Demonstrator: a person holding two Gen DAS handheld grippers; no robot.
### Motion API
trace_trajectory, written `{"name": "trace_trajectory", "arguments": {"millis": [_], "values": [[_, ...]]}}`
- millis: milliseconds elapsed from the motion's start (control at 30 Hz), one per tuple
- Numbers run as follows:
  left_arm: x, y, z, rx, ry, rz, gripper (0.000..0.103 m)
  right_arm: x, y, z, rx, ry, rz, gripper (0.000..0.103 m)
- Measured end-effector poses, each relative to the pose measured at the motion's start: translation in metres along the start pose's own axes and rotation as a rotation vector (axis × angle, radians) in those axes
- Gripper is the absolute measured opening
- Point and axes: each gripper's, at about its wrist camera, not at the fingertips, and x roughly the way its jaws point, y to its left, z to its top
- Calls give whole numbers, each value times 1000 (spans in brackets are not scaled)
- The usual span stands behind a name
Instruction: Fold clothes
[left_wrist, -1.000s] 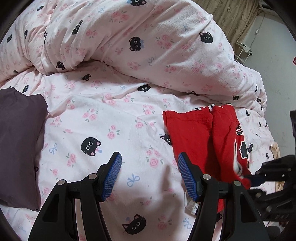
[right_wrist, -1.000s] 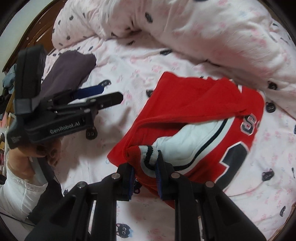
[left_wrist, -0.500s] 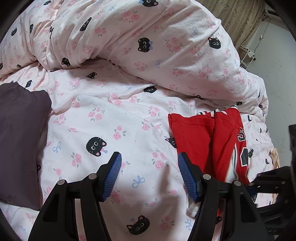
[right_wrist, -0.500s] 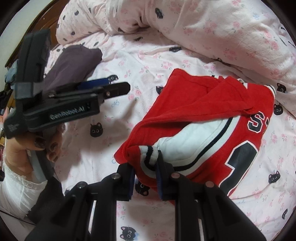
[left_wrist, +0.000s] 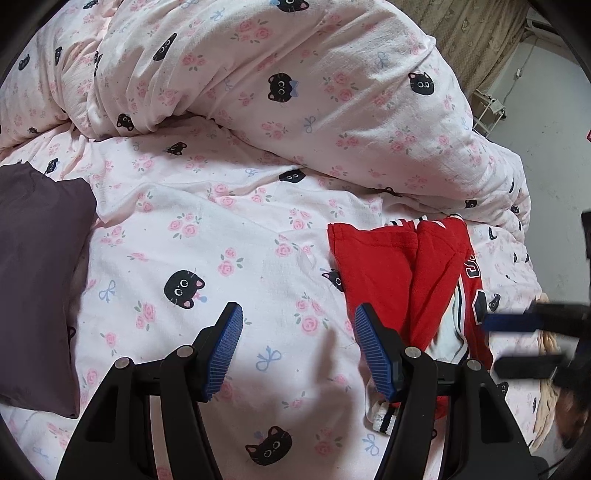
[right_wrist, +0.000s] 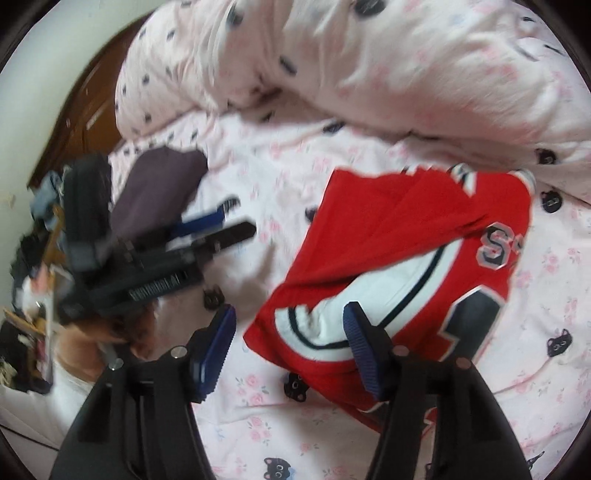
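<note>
A red jersey (right_wrist: 402, 243) with white and dark stripes and letters lies folded on the pink cat-print bed sheet (right_wrist: 258, 166). It also shows in the left wrist view (left_wrist: 391, 266) at the right. My right gripper (right_wrist: 288, 332) is open just above the jersey's near striped edge, holding nothing. My left gripper (left_wrist: 297, 328) is open and empty over the sheet, just left of the jersey. It also shows in the right wrist view (right_wrist: 221, 225) at the left.
A rumpled cat-print duvet (left_wrist: 295, 81) is piled along the far side. A dark purple folded garment (left_wrist: 33, 266) lies at the left, also in the right wrist view (right_wrist: 155, 192). A wooden headboard (right_wrist: 85, 122) stands beyond it. A wall (left_wrist: 546, 122) is at the far right.
My right gripper has opened and let go of the jersey's striped edge, which now lies on the bed. The left gripper stayed open and barely moved.
</note>
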Motion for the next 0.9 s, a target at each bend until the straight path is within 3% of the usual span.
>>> {"name": "trace_trajectory", "arguments": {"millis": [133,267,400,567,633,667,900], "values": [[-1,0,0,-1,0,-3,58,-14,-17,15,65,-59,-63,62],[-1,0,1,-2,1,-8,58,-7,-56,25,237,-56,-140,62],[-1,-1,1,-3,2,-13,58,10,-93,26,412,-21,-125,59],[-1,-1,0,-4,6,-19,58,19,-102,31,448,-42,-103,52],[0,0,1,-6,7,-21,58,22,-101,36,444,-42,-118,38],[0,0,1,-7,7,-22,58,23,-100,38,437,-36,-137,36],[0,2,2,-16,9,-32,58,26,-97,46,436,-24,-174,36]]}}
